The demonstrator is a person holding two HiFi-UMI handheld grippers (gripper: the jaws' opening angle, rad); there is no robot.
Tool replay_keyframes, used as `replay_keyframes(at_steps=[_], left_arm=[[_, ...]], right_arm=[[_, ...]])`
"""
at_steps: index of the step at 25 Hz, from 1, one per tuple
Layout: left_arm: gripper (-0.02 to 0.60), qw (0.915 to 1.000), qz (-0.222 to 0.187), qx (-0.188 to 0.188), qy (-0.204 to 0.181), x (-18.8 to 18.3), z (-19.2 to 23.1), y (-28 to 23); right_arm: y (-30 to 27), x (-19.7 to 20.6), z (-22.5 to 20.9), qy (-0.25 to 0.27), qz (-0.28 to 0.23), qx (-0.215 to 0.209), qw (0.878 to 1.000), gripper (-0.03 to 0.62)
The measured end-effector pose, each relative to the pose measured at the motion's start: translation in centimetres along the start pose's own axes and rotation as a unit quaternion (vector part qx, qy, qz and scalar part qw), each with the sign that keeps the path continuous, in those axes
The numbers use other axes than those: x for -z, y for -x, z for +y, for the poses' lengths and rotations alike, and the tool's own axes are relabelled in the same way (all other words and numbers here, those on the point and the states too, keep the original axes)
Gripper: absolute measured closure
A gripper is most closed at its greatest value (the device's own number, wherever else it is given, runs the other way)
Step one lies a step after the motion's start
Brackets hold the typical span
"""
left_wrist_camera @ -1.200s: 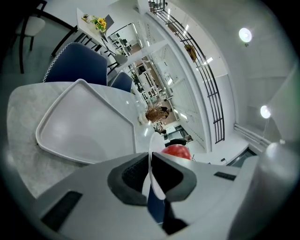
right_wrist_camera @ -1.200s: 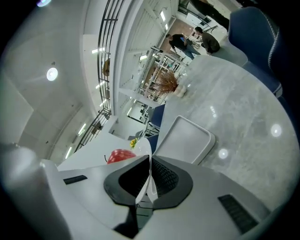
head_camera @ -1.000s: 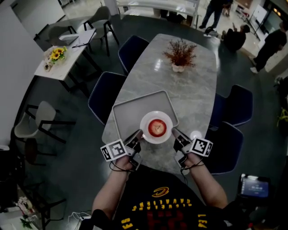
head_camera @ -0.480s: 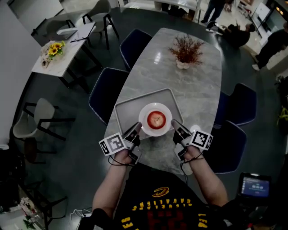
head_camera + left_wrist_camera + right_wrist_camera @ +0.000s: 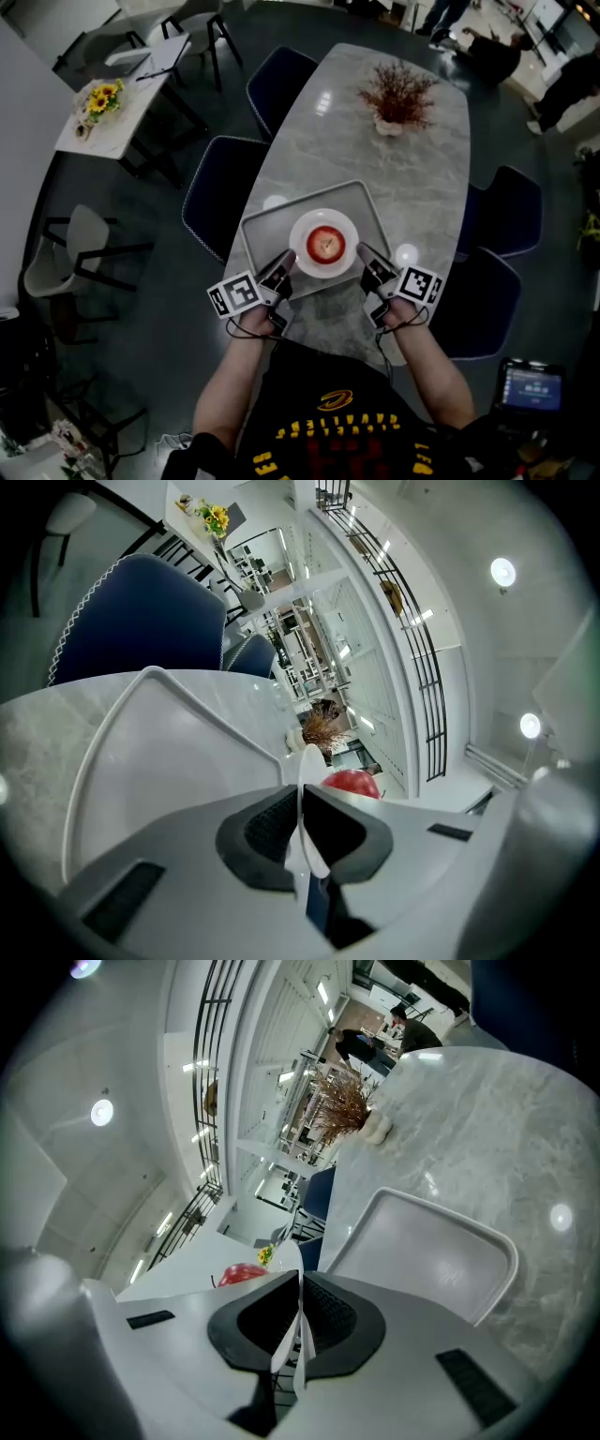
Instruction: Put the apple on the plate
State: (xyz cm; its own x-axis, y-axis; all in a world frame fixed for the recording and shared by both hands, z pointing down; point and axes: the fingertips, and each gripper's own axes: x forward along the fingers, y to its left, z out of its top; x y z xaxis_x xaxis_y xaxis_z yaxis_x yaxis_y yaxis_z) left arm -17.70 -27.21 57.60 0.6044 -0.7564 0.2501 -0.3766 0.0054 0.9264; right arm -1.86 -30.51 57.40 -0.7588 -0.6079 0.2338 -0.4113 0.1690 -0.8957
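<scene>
- The apple [image 5: 325,244], red with a paler patch on top, is seen lying in the middle of the white plate [image 5: 324,215].
- The plate is held from both sides, above the near right part of a grey tray [image 5: 272,225]; whether its base touches the tray cannot be told.
- The left tongs [image 5: 302,803] are closed down on the plate's left rim: in the left gripper view the thin white edge is pinched between the two dark ribbed pads, with almost no gap left.
- The right tongs [image 5: 298,1314] are clamped in the same way on the opposite rim, the edge of the plate being caught between the pads.
- In both gripper views the apple is seen just beyond the jaws, on the plate.
- Both tongs are pointed away from the person and tilted slightly down, each marker cube being turned outward.
- The tray is set on a pale marble worktop [image 5: 403,187], near its closer end, with its rounded corners and raised lip visible.
- A potted plant [image 5: 398,94] with reddish-brown twigs is placed at the far end of the worktop, well apart from the tray.
- Blue chairs [image 5: 220,192] are drawn up along both long sides of the worktop.
- A side table [image 5: 131,103] with sunflowers [image 5: 101,94] is seen at the upper left, and standing persons [image 5: 572,80] at the upper right.
</scene>
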Motion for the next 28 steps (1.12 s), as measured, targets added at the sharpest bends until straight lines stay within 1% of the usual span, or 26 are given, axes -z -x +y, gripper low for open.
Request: replay_keyframes(at_steps=[3,5,10,13,18,22,28], left_arm=[[0.558,0.9998,0.014,-0.011,0.001,0.1,1.5,-0.6],[0.558,0.9994,0.025,-0.026,0.001,-0.1,2.9,-1.1],[0.558,0.9984,0.041,-0.037,0.007,-0.4,5.3,-2.5],[0.558,0.9968,0.055,-0.058,-0.001,-0.5,7.0,-3.0],[0.558,0.9915,0.083,-0.097,-0.022,0.0,9.6,-3.8],[0.557,0.9877,0.093,-0.123,-0.028,0.4,11.4,-4.3],[0.557,0.9832,0.105,-0.142,-0.046,0.6,12.3,-4.5]], right_arm=[[-0.4,0.4,-1.8,-0.01,0.005,0.032,0.999,0.569],[-1.2,0.5,-3.0,-0.012,0.008,0.044,0.999,0.569],[-2.9,1.1,-5.7,-0.018,0.021,0.072,0.997,0.569],[-3.8,1.7,-7.1,-0.012,0.037,0.093,0.995,0.569],[-4.8,2.7,-9.5,0.008,0.078,0.139,0.987,0.569],[-5.4,3.2,-10.6,0.012,0.1,0.152,0.983,0.569],[-5.9,3.8,-11.7,0.024,0.126,0.17,0.977,0.569]])
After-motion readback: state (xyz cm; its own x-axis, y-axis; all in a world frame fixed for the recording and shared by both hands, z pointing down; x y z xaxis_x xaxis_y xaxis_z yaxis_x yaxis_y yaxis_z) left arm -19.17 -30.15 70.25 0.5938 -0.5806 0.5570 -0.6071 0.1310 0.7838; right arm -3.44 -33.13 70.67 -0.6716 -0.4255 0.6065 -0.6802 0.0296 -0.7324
